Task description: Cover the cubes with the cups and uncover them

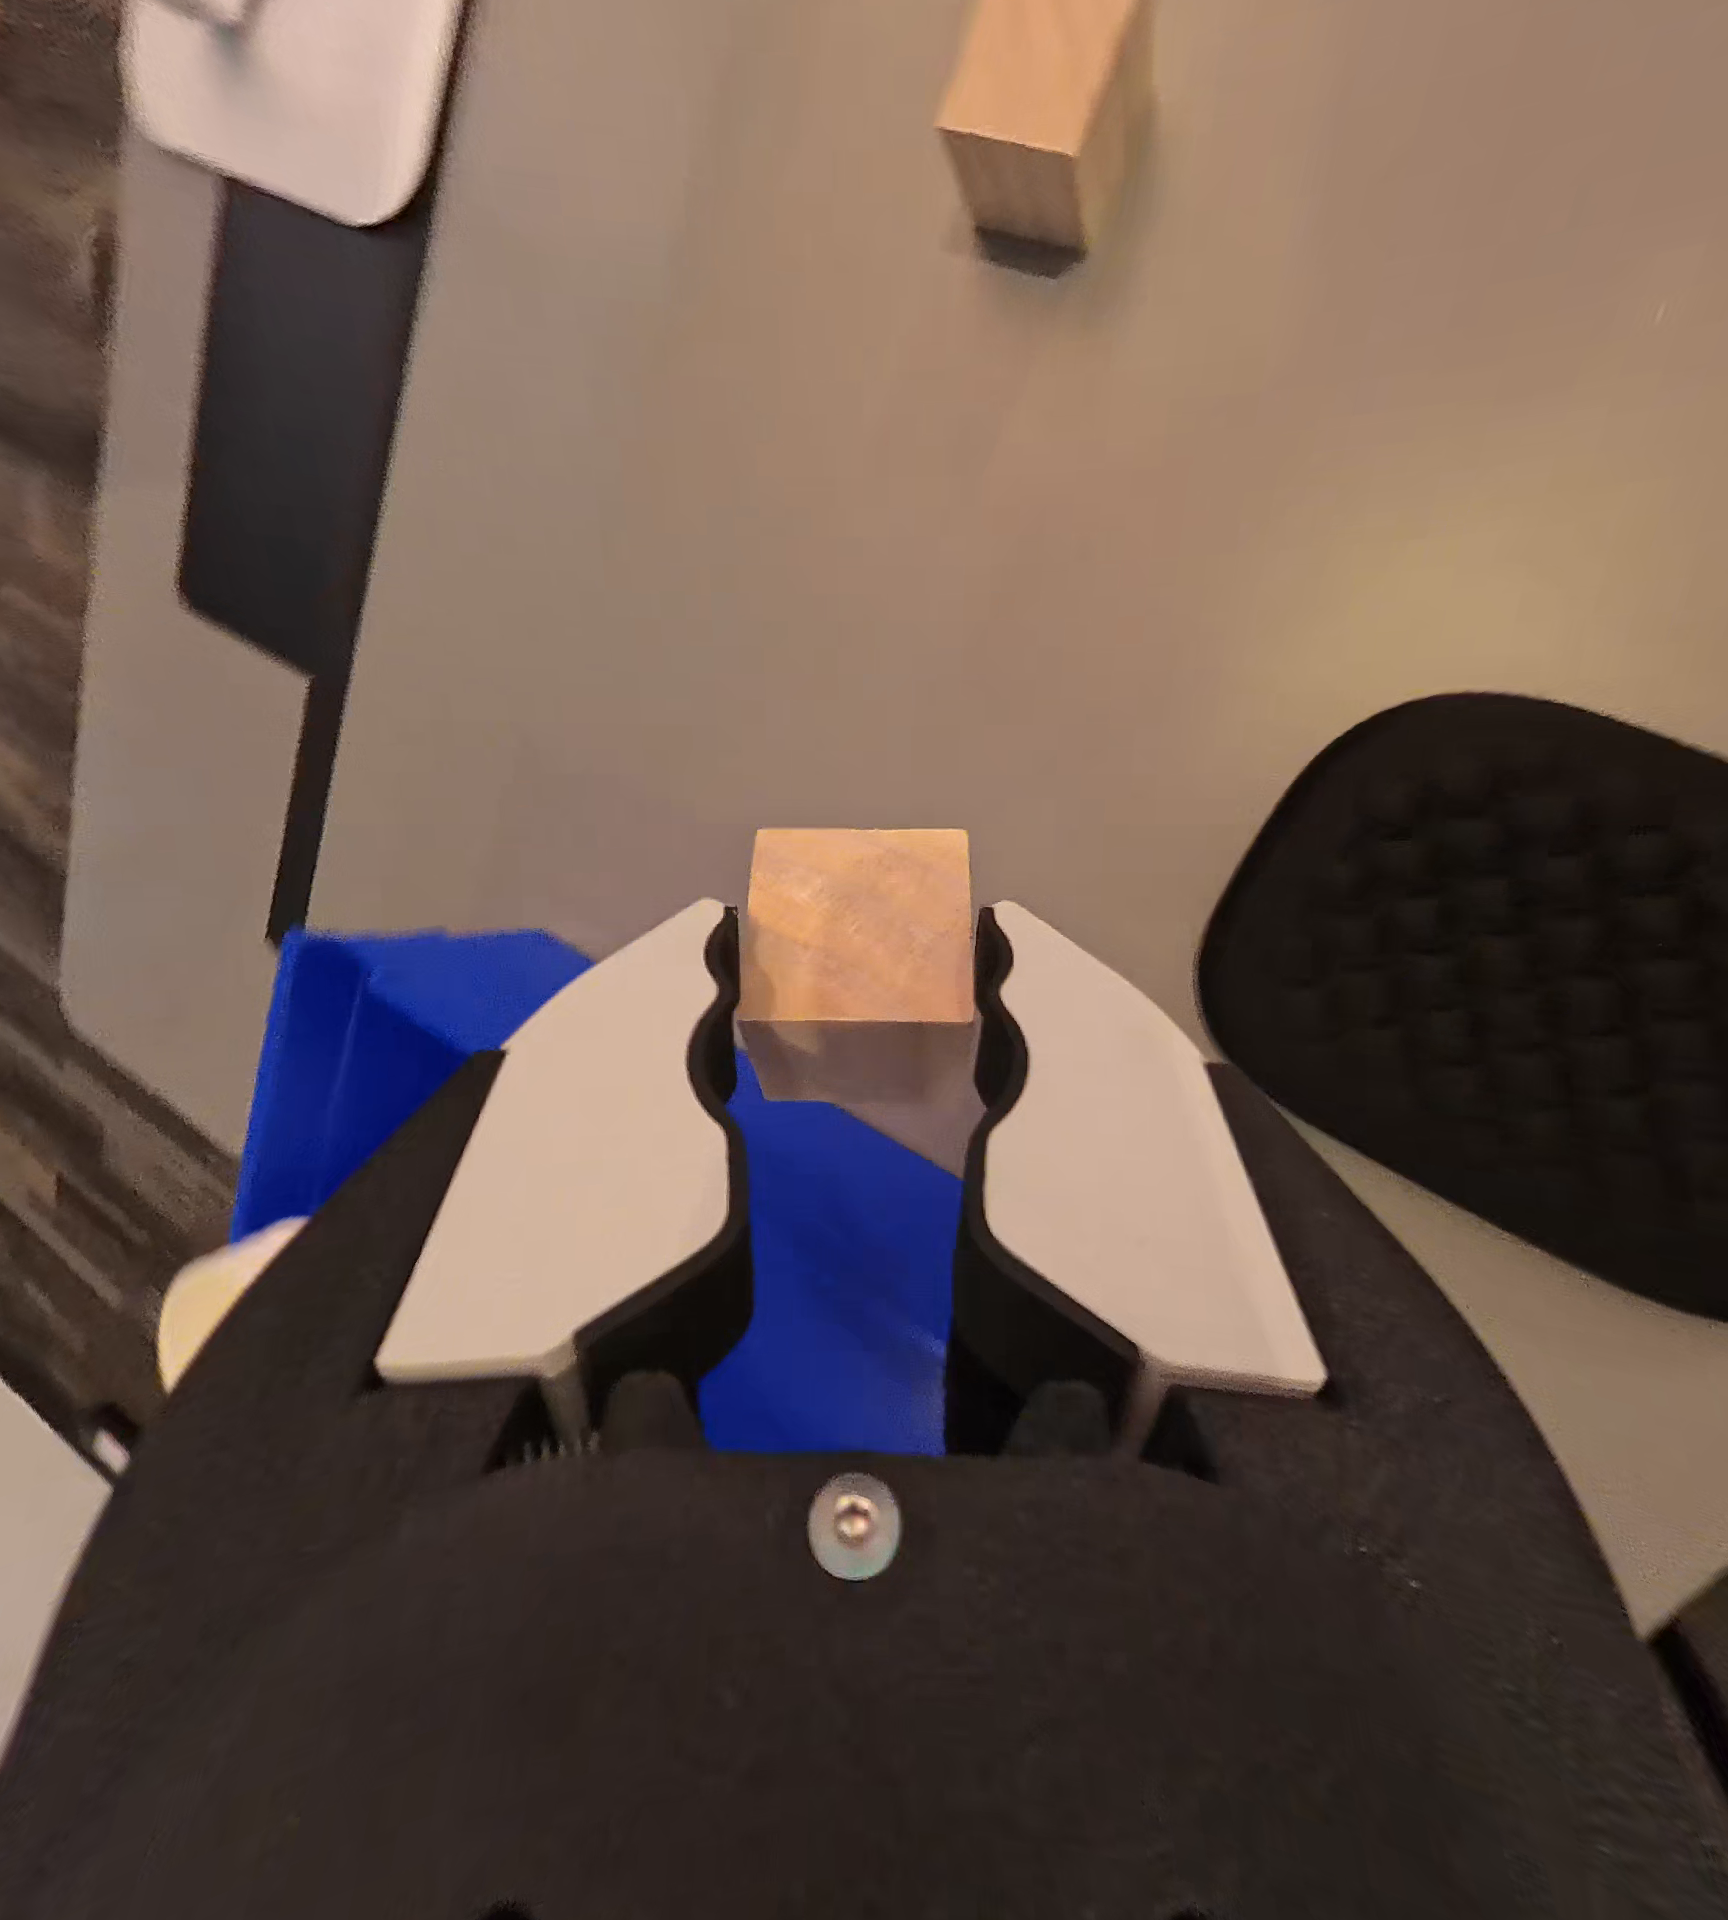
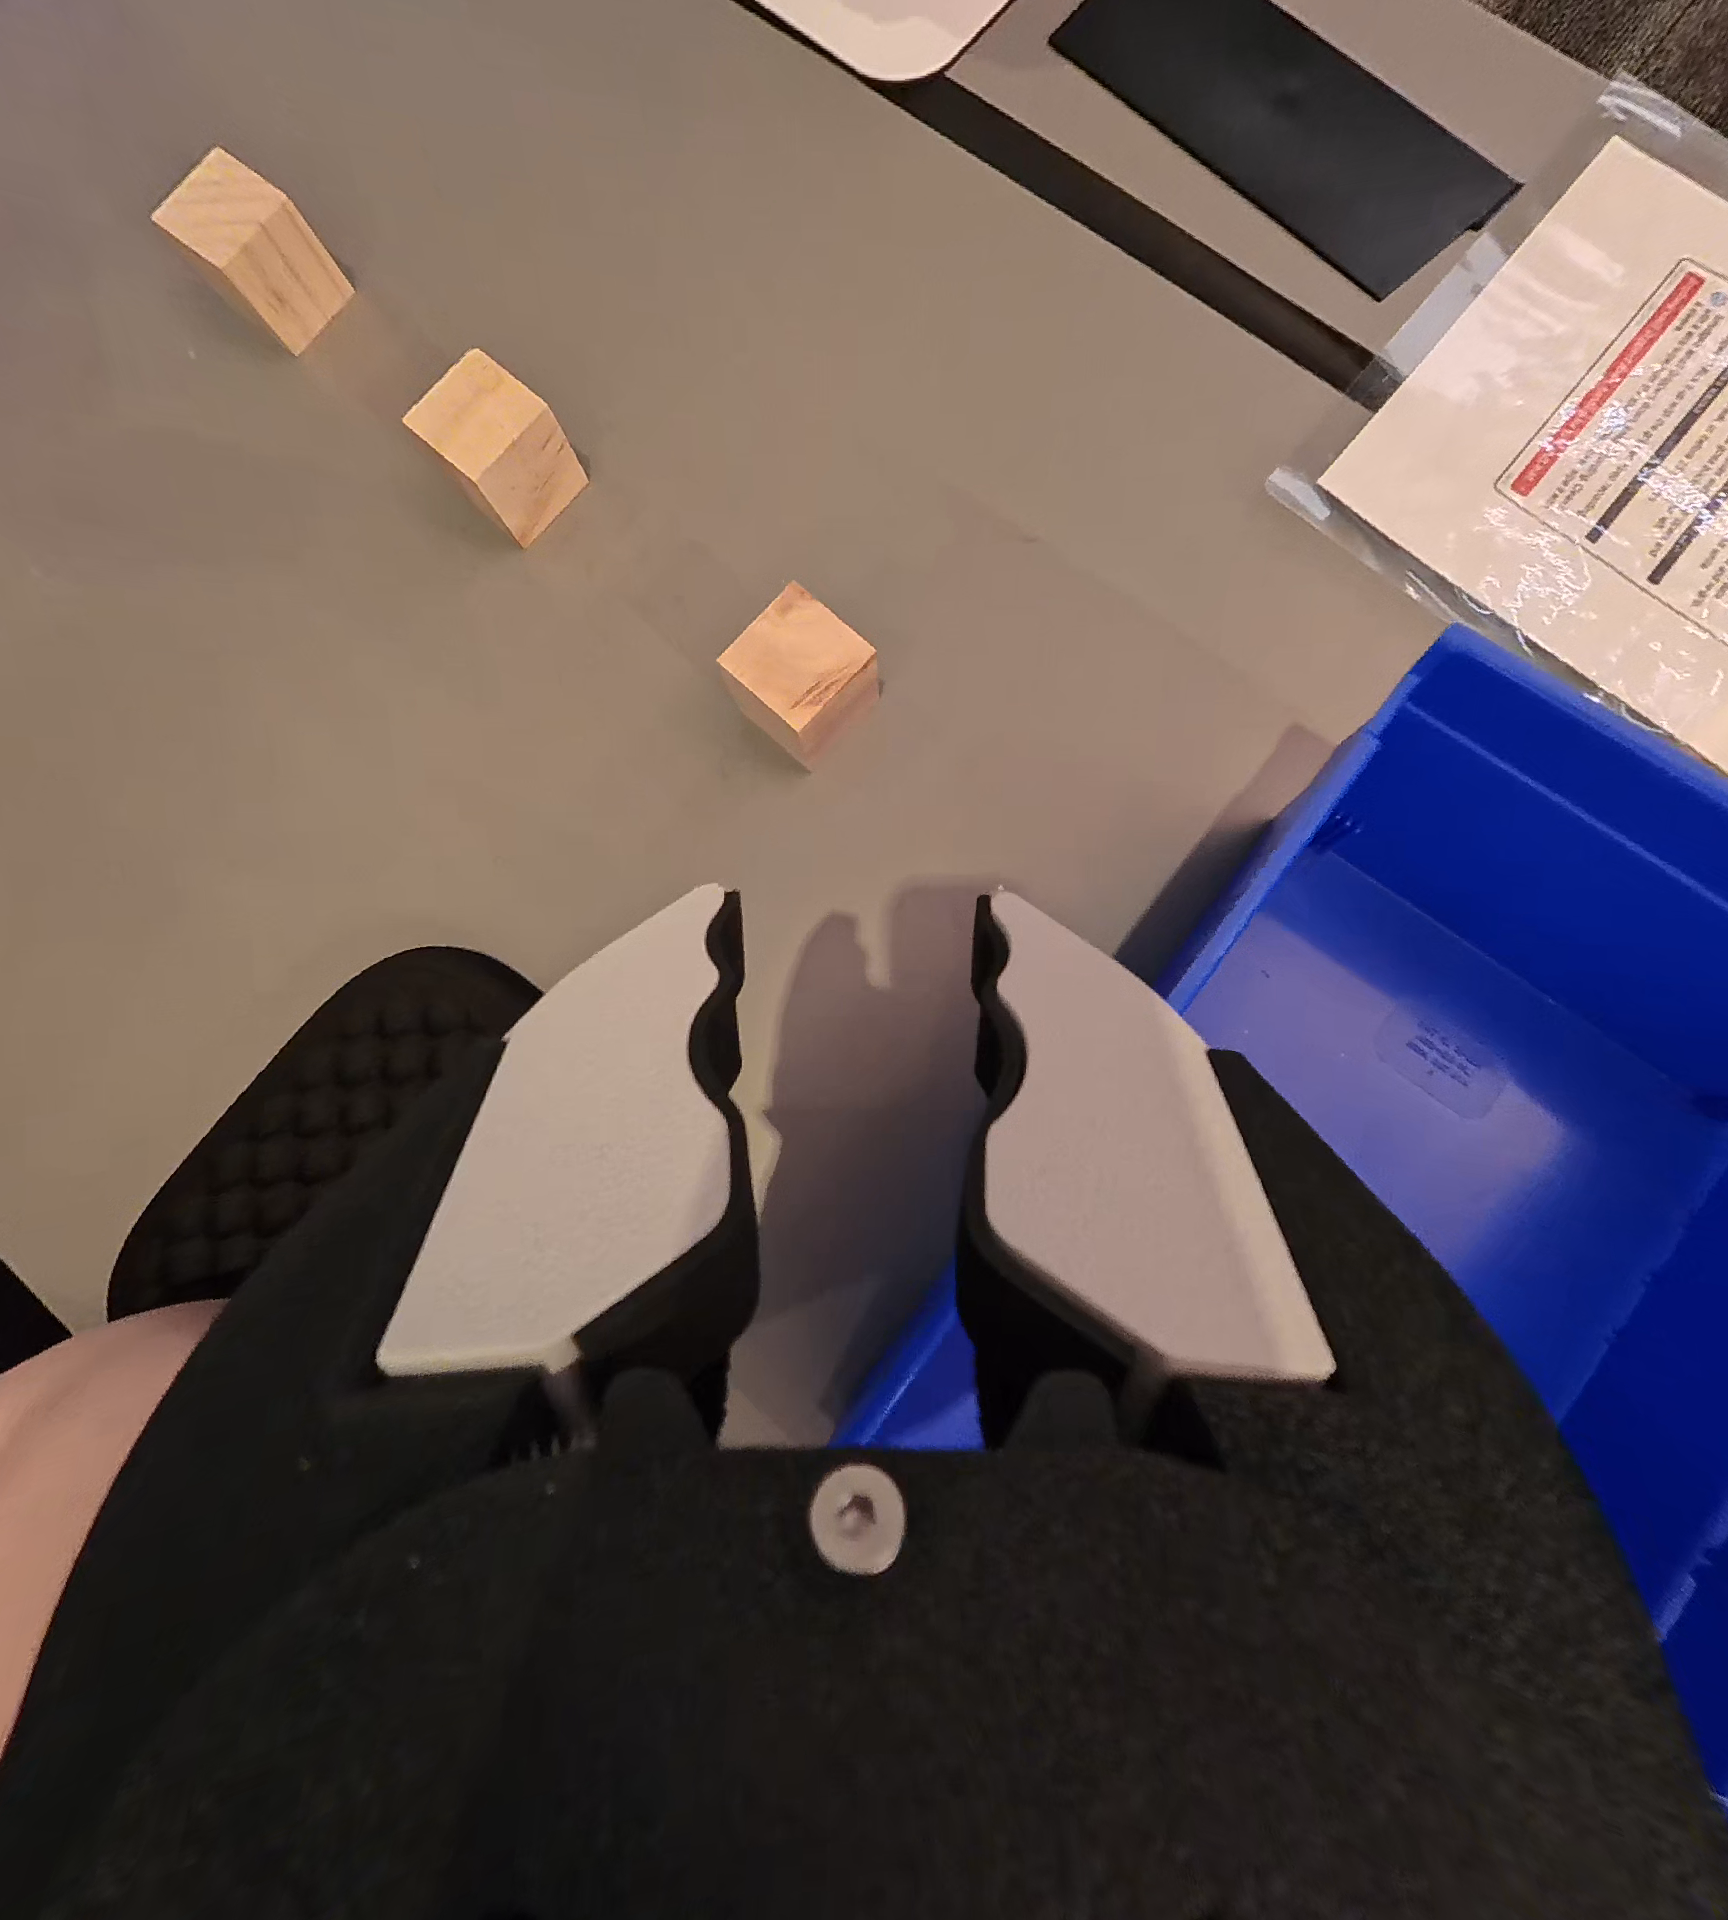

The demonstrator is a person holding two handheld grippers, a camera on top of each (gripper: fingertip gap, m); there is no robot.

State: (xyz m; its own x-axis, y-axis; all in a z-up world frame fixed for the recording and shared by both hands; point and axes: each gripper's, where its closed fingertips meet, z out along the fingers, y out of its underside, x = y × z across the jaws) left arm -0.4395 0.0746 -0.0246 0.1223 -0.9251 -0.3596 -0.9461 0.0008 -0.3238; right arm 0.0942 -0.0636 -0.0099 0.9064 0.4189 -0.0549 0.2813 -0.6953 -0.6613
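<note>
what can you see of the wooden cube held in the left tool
The wooden cube is pale, light-brown wood with faint grain and sharp, square edges. It sits upright between the fingertips of the left tool, whose black inner pads press on its two side faces. Its top face and near face show; the underside is hidden. It looks lifted over the blue bin, with the grey table beyond.

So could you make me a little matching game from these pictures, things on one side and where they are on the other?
Things:
1. left tongs
2. right tongs
3. blue bin
4. black pad

States:
A. open, holding nothing
B. lying flat on the grey table
C. shut on a wooden cube
D. empty as far as it shows, beside the printed sheet

Pairs: 1-C, 2-A, 3-D, 4-B
</note>
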